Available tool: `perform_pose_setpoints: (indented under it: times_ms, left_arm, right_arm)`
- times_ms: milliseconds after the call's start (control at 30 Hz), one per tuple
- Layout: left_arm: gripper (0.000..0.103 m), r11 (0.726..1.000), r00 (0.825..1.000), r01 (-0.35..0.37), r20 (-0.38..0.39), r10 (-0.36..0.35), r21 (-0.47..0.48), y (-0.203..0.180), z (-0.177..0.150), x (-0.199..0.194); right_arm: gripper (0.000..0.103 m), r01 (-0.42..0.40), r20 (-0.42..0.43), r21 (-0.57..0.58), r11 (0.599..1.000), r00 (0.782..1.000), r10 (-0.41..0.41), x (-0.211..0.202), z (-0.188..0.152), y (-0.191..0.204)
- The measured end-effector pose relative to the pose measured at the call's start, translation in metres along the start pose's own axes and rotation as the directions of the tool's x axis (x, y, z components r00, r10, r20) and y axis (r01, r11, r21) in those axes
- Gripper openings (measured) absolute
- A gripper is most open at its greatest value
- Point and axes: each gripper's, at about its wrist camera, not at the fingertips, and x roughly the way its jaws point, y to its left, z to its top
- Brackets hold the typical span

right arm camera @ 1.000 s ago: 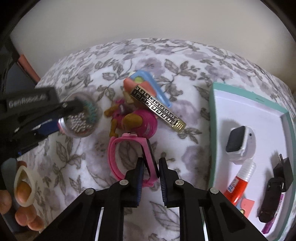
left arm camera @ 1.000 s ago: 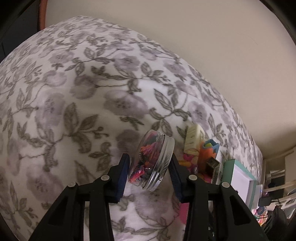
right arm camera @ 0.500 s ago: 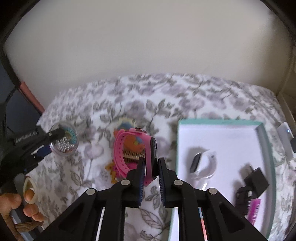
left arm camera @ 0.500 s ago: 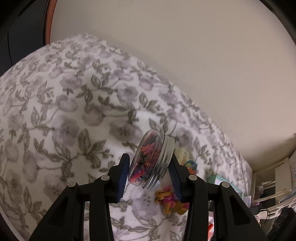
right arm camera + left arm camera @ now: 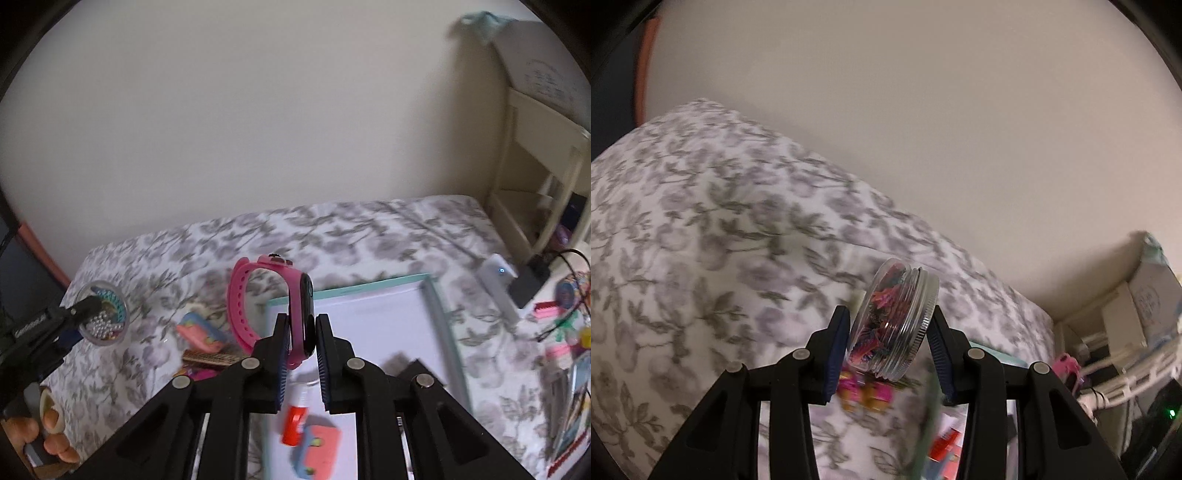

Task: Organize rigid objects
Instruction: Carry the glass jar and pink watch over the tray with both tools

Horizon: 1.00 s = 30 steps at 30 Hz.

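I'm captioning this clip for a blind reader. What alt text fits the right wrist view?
The right gripper is shut on a pink watch, held above a floral bedspread. Below lies a white tray with a teal rim; at left, the left gripper holds a small jar of beads, with a plain wall behind.

Bed covered in white bedspread with grey floral print (image 5: pixel 369 229) is carrying a shallow white tray with teal rim (image 5: pixel 441 317), a coral-and-blue plastic toy (image 5: pixel 199 330), a gold-patterned flat bar (image 5: pixel 210 357) lying just beside it
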Motion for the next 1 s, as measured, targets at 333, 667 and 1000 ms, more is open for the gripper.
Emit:
perform_pose_setpoints:
  times_ms: [333, 667, 1000]
  left_arm:
    - [0.037, 0.987, 0.991, 0.103, -0.101, -0.091, 0.121, -0.070, -0.031, 0.027]
    - [0.037, 0.959, 0.980, 0.119, -0.184, -0.072, 0.259, -0.124, -0.070, 0.062]
    - [0.037, 0.946, 0.965, 0.146, -0.252, -0.072, 0.289, -0.158, -0.100, 0.101]
  right_arm:
    - [0.015, 0.079, 0.001, 0.102, 0.992, 0.997, -0.079, -0.006, 0.006, -0.059]
    - [0.015, 0.124, -0.068, 0.132, 0.983, 0.991, -0.116, 0.019, -0.002, -0.082]
    - [0.015, 0.183, -0.159, 0.154, 0.971, 0.974, -0.159, 0.050, -0.012, -0.108]
